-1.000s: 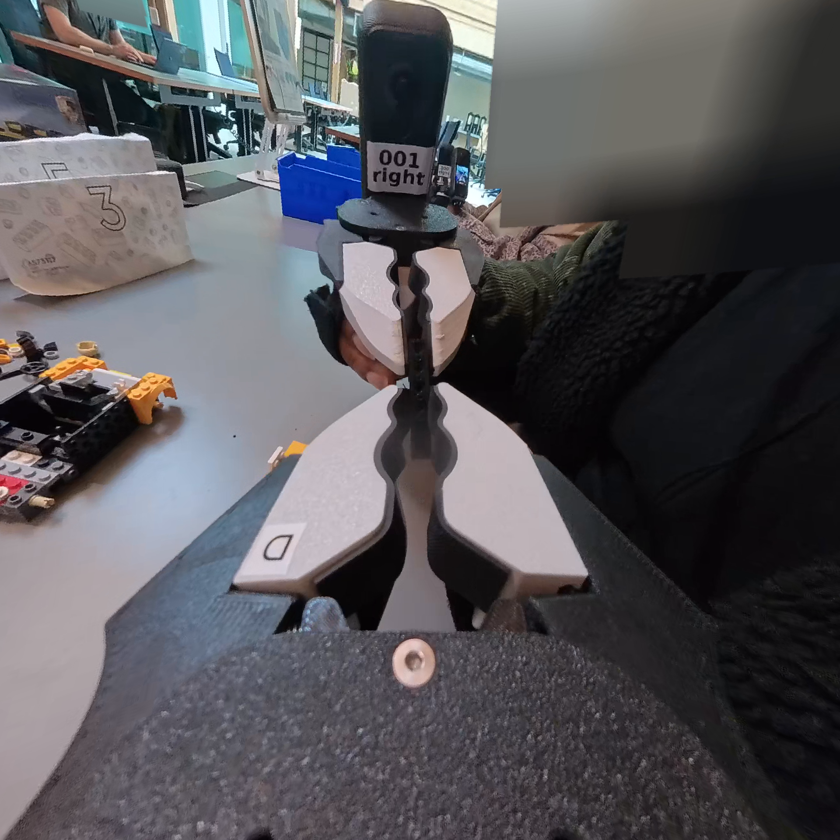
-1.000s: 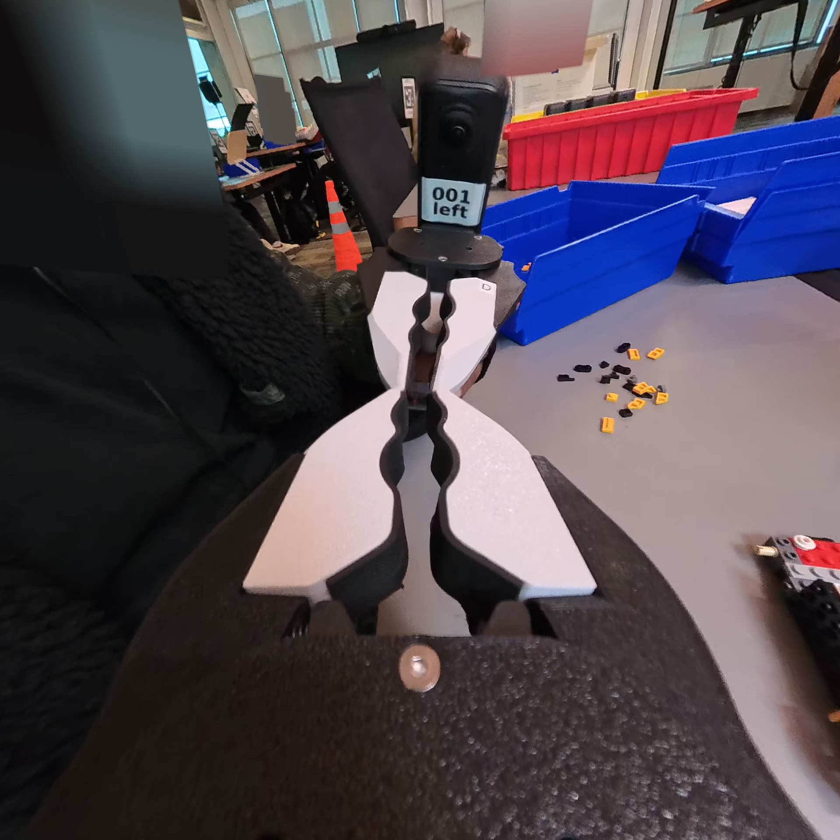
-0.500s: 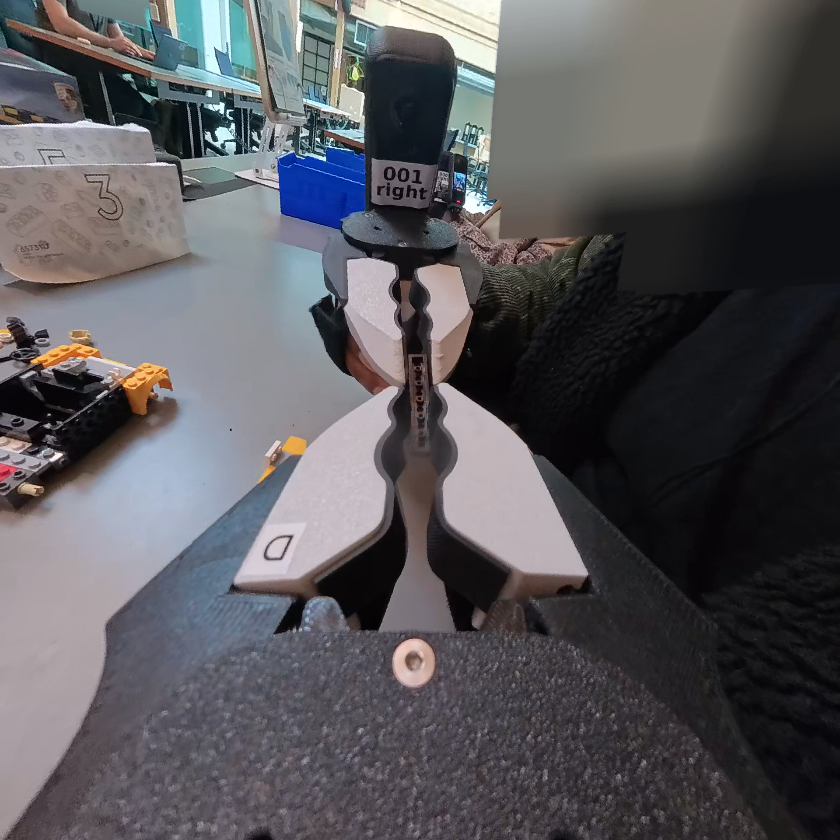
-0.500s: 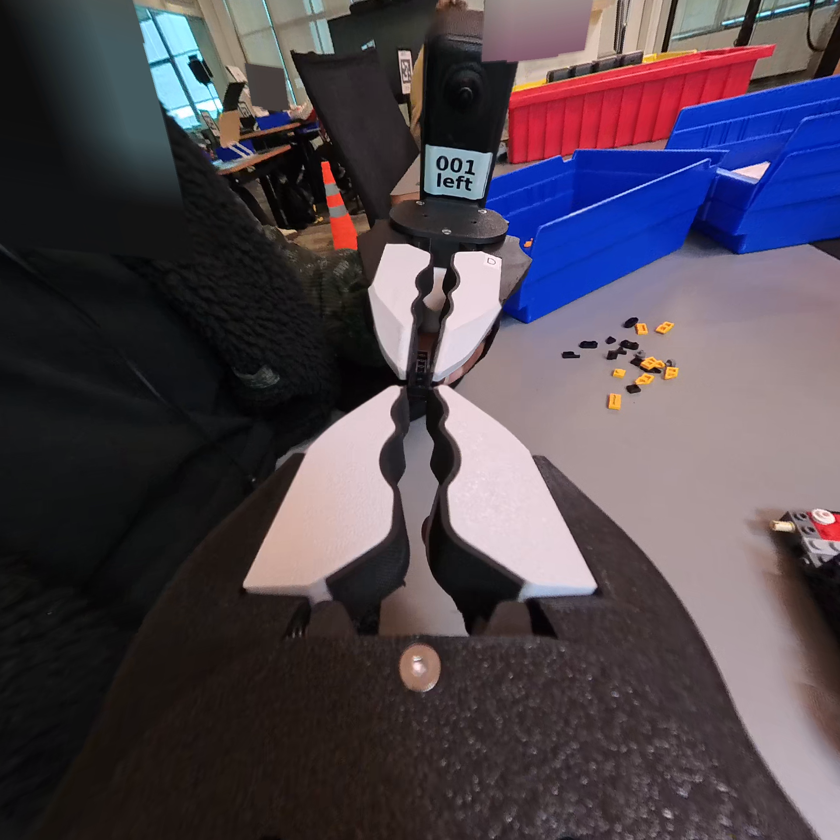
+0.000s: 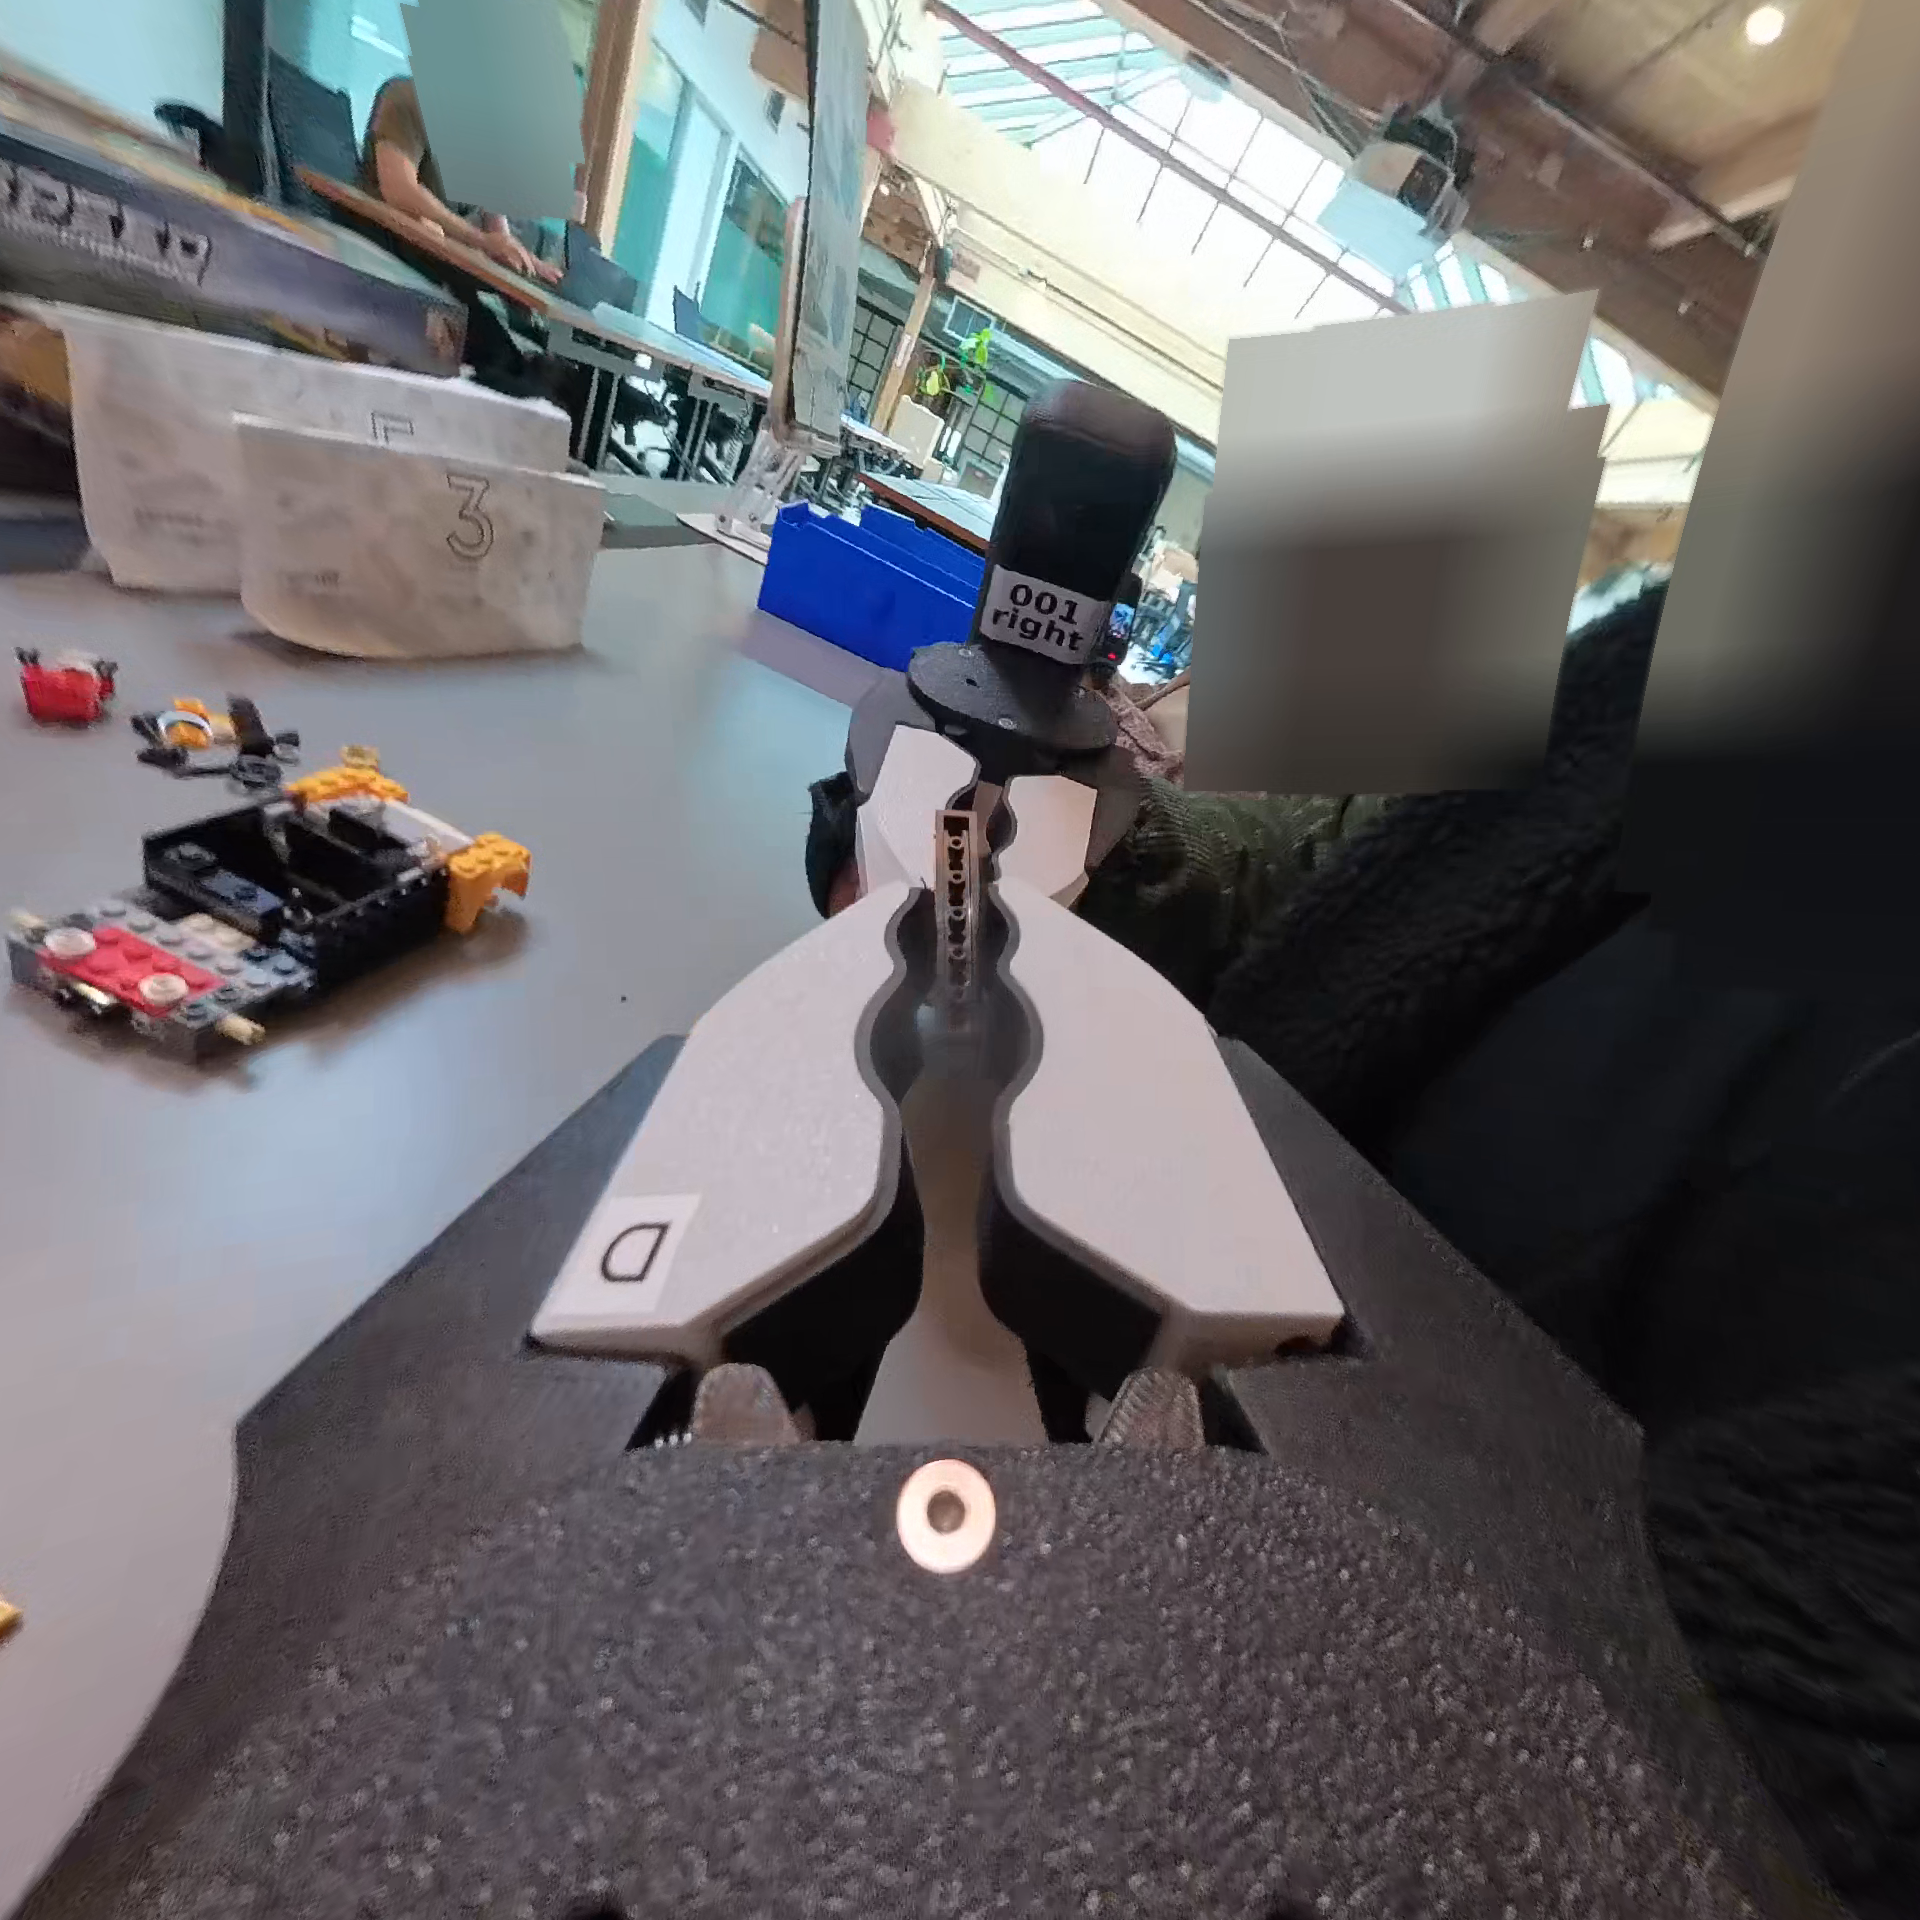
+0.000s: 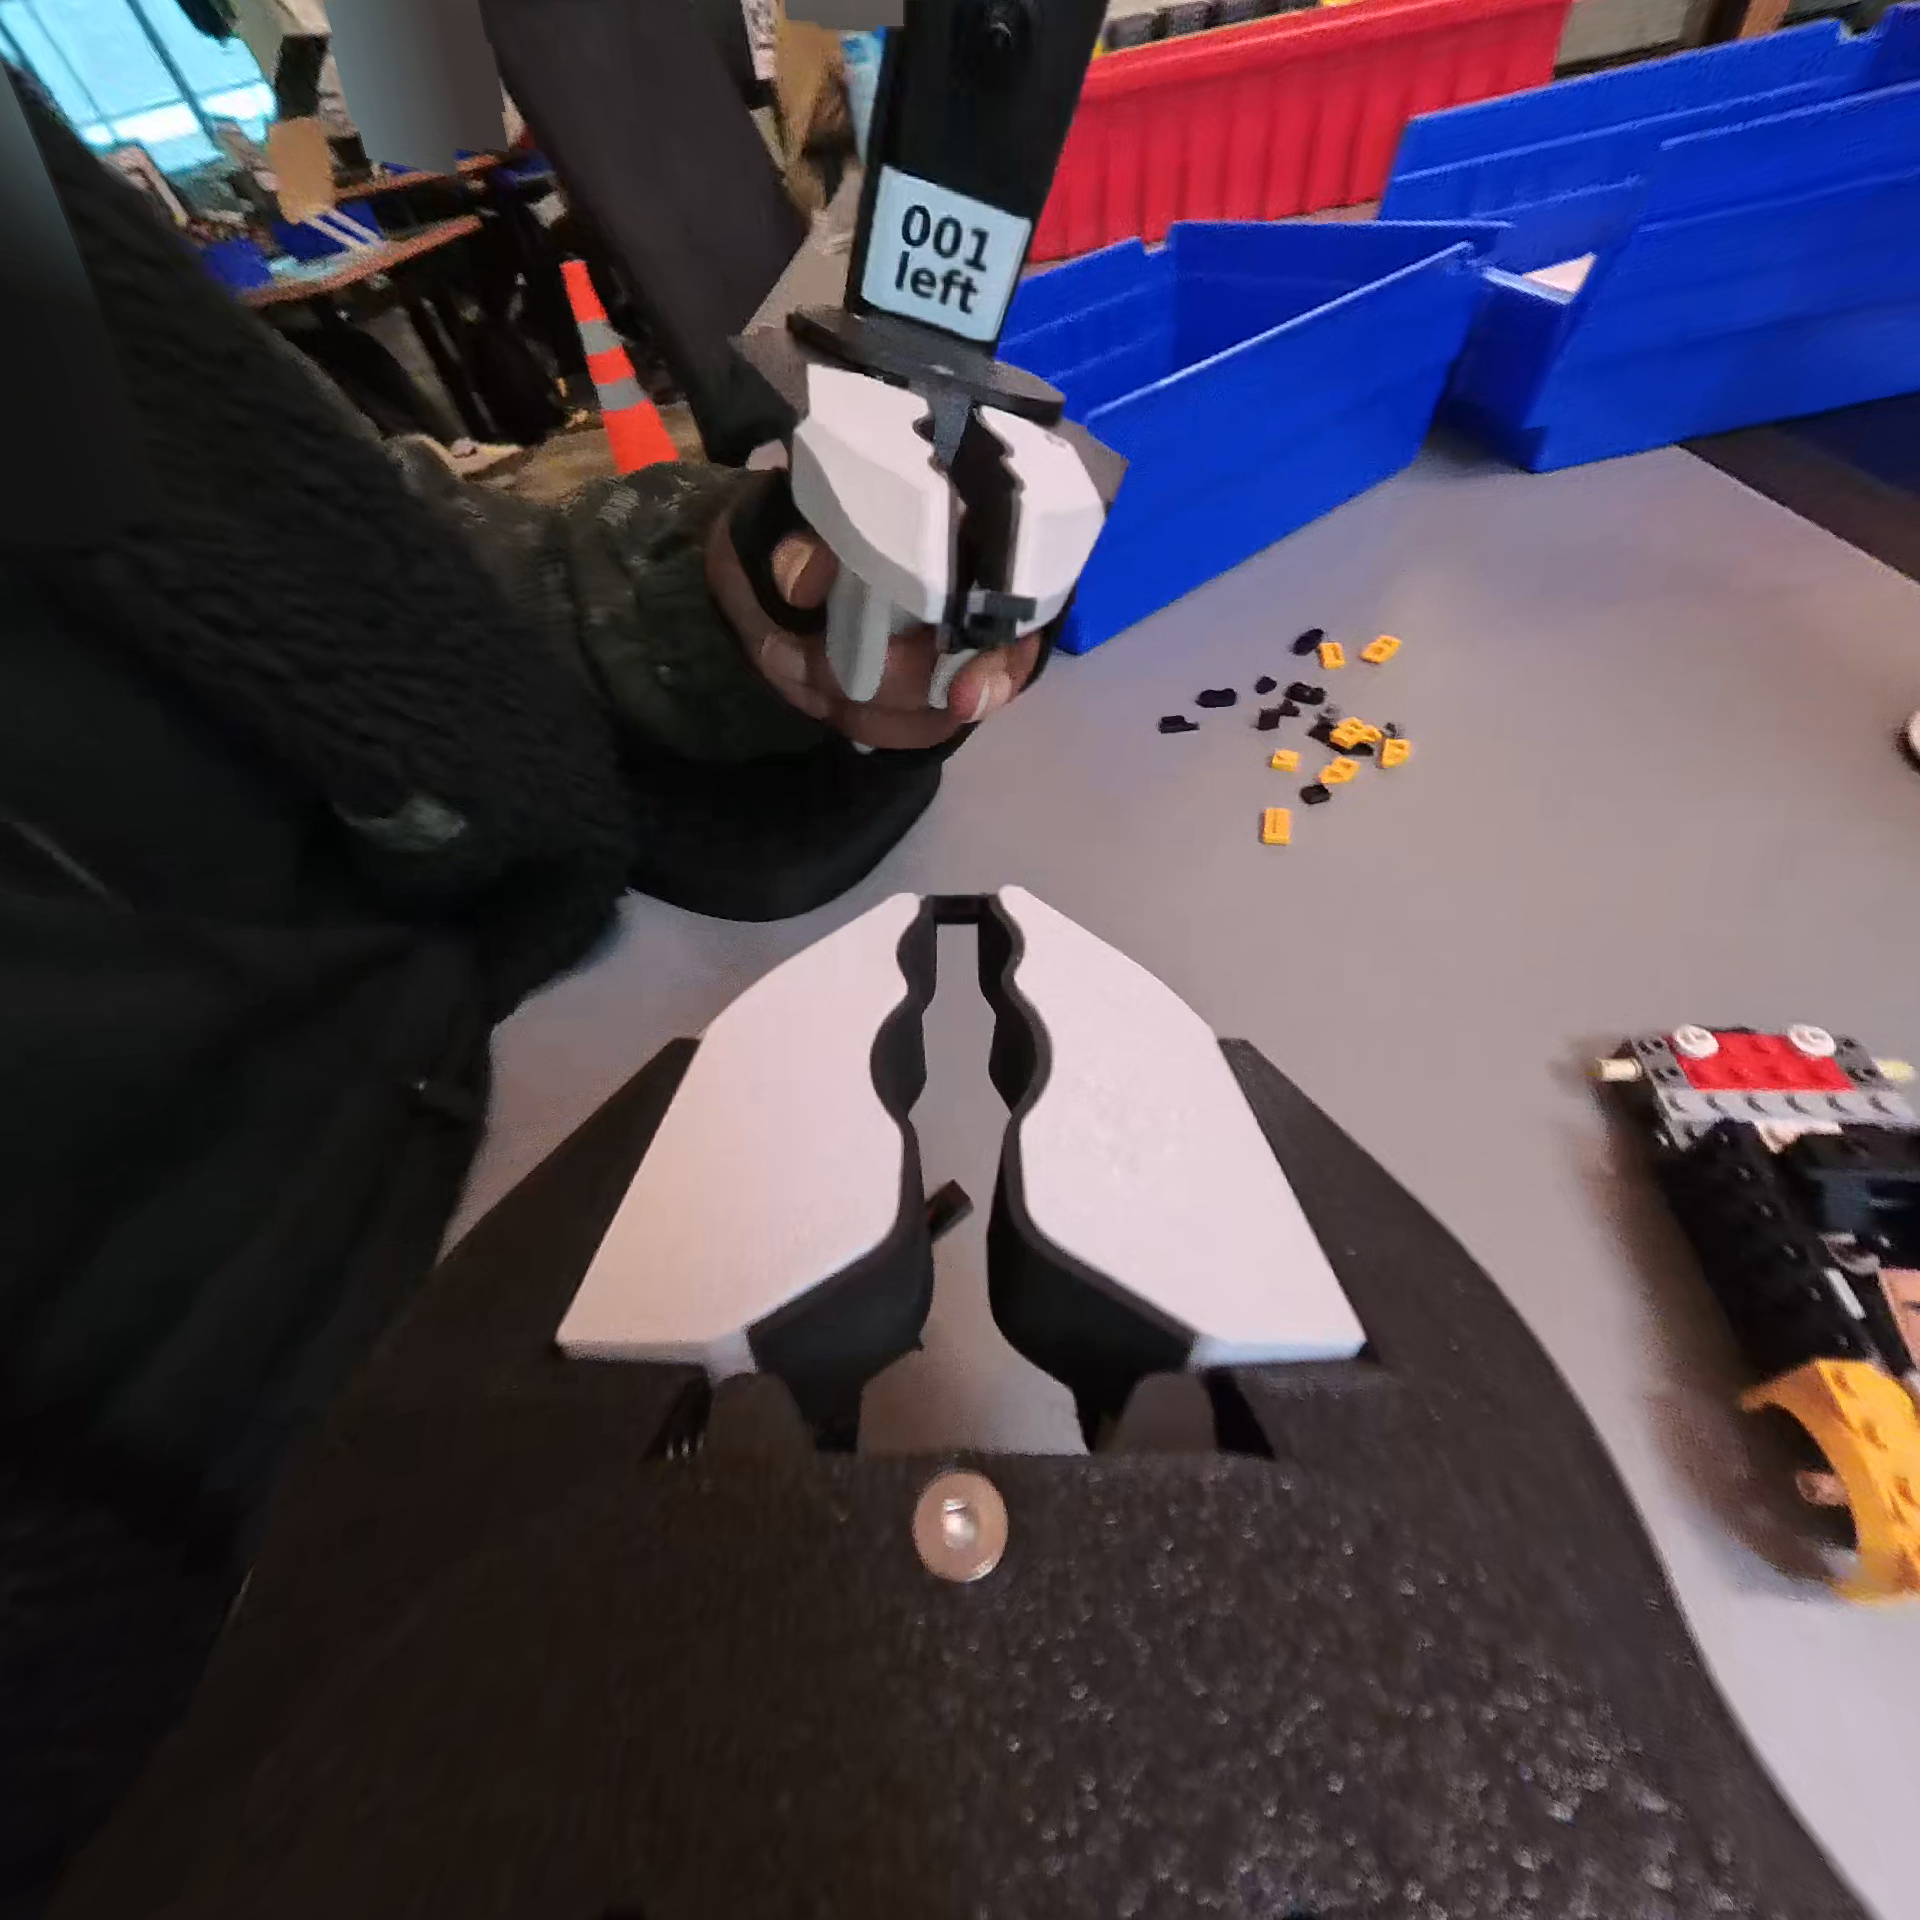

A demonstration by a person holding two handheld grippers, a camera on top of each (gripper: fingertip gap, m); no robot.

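Since a moment ago the two claws, then nose to nose, have drawn apart, and the left one has tipped upward.

The left gripper (image 5: 956, 899) is clenched on a long dark strip (image 5: 956, 868) of toy brick. The strip lies along the channel between the fingers, its long axis in line with them. Its free end juts past the tips and points away from the holder's hand, up towards the other claw. The row of round sockets on its underside faces the camera.

The right gripper (image 6: 958, 906) has its fingers (image 6: 1091, 1039) drawn in on a small black piece (image 6: 958, 912) that spans the tips crosswise.

Both are held above the grey table (image 5: 675, 831), on the person's side of the half-built toy car (image 5: 260, 914), well apart from it. A scatter of loose orange and black bits (image 6: 1330, 727) lies on the table a good way from the car, nearer the blue bins (image 6: 1299, 416).
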